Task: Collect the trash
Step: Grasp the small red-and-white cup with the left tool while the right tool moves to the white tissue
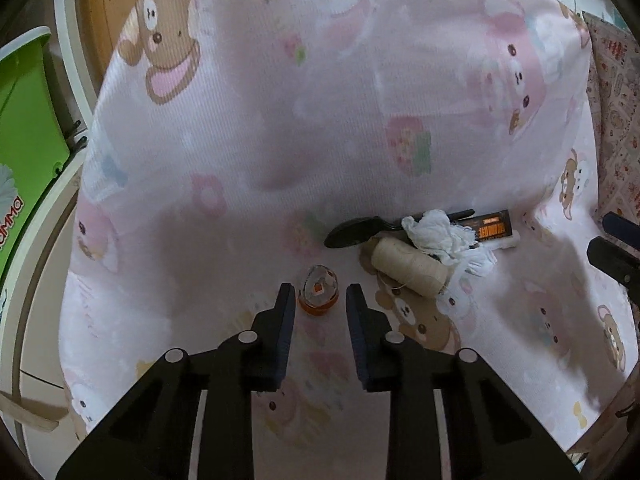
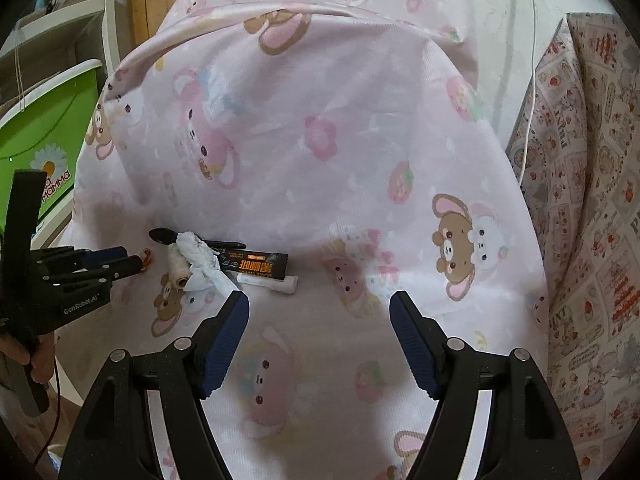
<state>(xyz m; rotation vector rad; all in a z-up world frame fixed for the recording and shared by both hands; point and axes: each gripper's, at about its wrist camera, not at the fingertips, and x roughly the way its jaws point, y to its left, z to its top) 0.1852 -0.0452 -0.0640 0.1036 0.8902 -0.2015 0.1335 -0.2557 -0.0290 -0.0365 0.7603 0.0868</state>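
A small clear cup with orange contents (image 1: 318, 292) stands on the pink bear-print sheet (image 1: 280, 120). My left gripper (image 1: 320, 294) straddles it, and a thin gap shows on each side of the cup, so the gripper is open. To the right lies a pile: a black plastic spoon (image 1: 348, 234), a crumpled white tissue (image 1: 436, 236), a cream thread spool (image 1: 408, 266), a black-and-orange packet (image 1: 494, 226) and a white tube (image 1: 508, 244). My right gripper (image 2: 320, 300) hangs open over bare sheet, just right of the packet (image 2: 258, 265) and tube (image 2: 272, 282). The right wrist view shows the left gripper (image 2: 134, 264) low by the cup.
A green bin (image 1: 24, 140) stands off the sheet's left side beside a white frame. A red-patterned cushion (image 2: 580, 200) rises on the right, with a white cable (image 2: 532, 80) running down by it. The sheet humps up behind the pile.
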